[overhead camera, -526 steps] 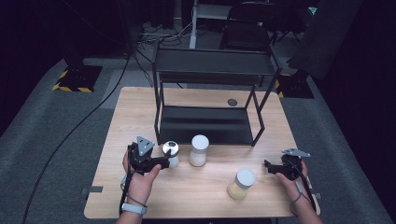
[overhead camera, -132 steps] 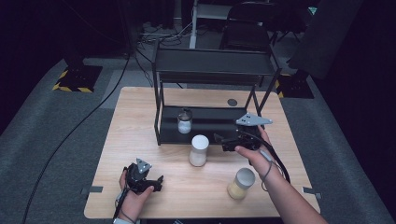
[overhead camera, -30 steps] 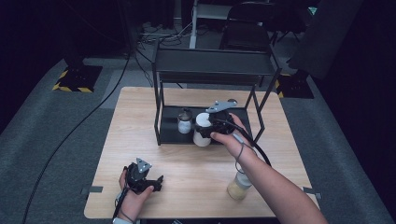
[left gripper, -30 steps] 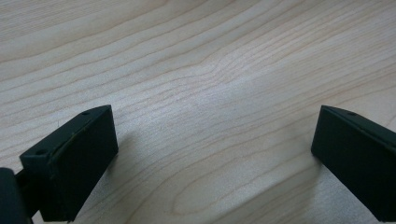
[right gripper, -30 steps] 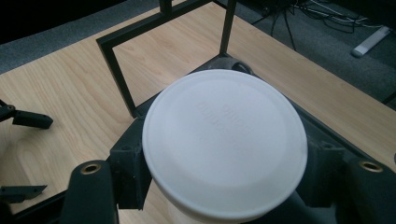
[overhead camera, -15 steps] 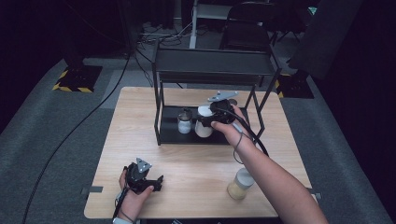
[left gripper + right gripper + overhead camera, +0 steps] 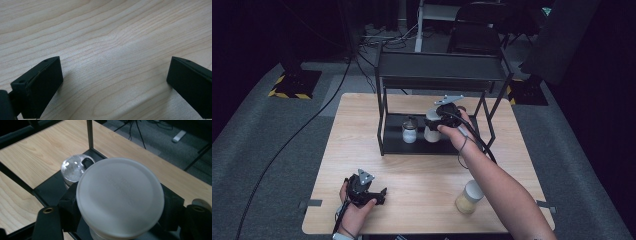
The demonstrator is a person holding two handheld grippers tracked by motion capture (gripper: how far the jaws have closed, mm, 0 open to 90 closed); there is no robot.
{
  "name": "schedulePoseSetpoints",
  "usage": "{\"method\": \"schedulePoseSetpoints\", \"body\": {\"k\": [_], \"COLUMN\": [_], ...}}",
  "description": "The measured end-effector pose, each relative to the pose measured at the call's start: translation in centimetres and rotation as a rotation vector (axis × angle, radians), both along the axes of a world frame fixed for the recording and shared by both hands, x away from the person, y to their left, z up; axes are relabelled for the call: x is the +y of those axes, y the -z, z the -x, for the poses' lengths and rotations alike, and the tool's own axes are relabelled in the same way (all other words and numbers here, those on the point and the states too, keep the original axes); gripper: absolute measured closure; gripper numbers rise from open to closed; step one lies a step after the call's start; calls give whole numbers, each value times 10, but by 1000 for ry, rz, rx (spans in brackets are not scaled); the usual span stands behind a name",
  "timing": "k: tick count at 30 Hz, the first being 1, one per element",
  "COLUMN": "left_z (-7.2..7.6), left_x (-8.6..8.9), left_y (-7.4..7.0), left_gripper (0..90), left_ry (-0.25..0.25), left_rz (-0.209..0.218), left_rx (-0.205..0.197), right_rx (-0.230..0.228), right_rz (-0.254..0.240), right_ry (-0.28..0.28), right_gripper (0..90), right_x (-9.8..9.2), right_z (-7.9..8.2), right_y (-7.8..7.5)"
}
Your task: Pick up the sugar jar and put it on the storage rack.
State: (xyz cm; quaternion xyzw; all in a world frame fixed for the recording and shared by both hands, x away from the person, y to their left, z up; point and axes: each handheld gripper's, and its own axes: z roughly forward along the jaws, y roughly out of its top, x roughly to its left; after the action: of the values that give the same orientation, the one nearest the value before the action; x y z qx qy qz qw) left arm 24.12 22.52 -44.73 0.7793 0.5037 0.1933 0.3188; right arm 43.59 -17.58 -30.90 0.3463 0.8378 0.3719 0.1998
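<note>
Between the clenched jaws of the right gripper, a white-lidded jar is standing upright, lid up, on the rack's lower shelf, just right of a smaller jar. At the table's near left, the left gripper is resting with jaws spread wide over bare wood.

- Rack lower shelf: low headroom under top shelf; entry from front, between corner posts.
- Small jar just beside white-lidded jar, narrow gap between.
- Open tabletop between rack and near edge.
- Yellow-filled jar blocking front right.
</note>
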Motion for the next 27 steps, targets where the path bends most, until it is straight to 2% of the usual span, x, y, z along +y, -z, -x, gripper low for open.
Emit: {"method": "schedulePoseSetpoints", "body": {"k": [11,24,25,27], "left_z": [0,0,0,0], "left_x": [0,0,0,0], "left_y": [0,0,0,0], "left_gripper": [5,5,5,5], "left_ry": [0,2,2,2], "left_rz": [1,1,1,1], "left_rx": [-1,-1,-1,-1], "right_rx": [50,75,70,73], "right_rz": [2,-23,-24,-24], "right_ry": [28,51,52,63], "right_gripper": [339,333,317,225], "right_x": [-2,-5,-5,-4], "right_z": [-17,-22,-21,-20], "right_y": [19,26,27,27]}}
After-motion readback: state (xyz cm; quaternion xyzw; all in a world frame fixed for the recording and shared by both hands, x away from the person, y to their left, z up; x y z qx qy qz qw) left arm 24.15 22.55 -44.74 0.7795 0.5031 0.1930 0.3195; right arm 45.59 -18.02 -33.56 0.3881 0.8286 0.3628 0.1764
